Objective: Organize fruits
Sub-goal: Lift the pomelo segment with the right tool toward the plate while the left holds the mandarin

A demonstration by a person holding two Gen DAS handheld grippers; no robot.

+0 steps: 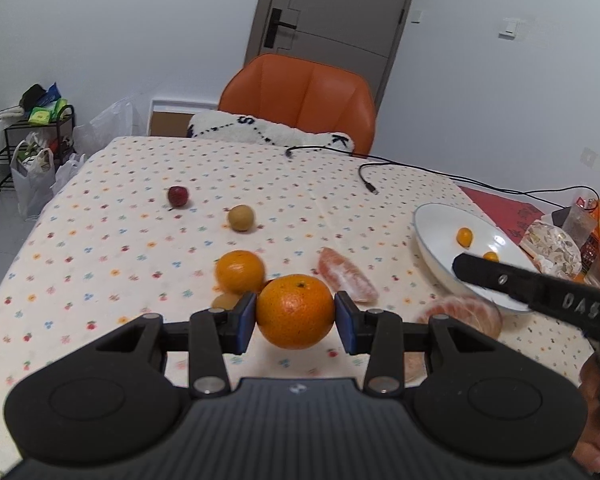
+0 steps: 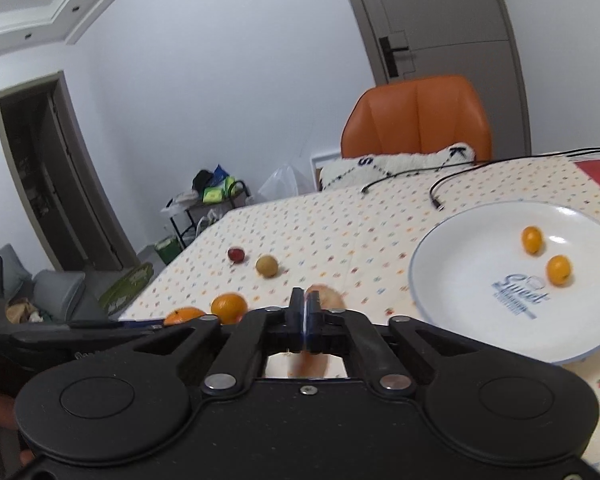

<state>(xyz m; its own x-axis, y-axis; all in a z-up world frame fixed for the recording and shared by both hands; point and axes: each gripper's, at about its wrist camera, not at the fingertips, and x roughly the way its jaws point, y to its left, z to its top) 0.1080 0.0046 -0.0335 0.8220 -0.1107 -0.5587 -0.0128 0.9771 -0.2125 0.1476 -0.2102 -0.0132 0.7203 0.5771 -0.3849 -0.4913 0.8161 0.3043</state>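
- Orange mandarin sat clamped between the left gripper's blue pads, above the floral tablecloth.
- Right gripper had its fingers pressed together, holding nothing, near the white plate with two kumquats.

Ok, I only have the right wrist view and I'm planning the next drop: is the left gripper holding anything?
Observer: Yes. The left gripper is shut on an orange, clamped between its blue pads.
Operator: Is there any peeled fruit that my gripper body hides?
Observer: A peeled whole citrus lies on the tablecloth beside the near rim of the plate.
Operator: Where is my tip?
Observer: The tip of the right gripper shows over the near part of the plate.
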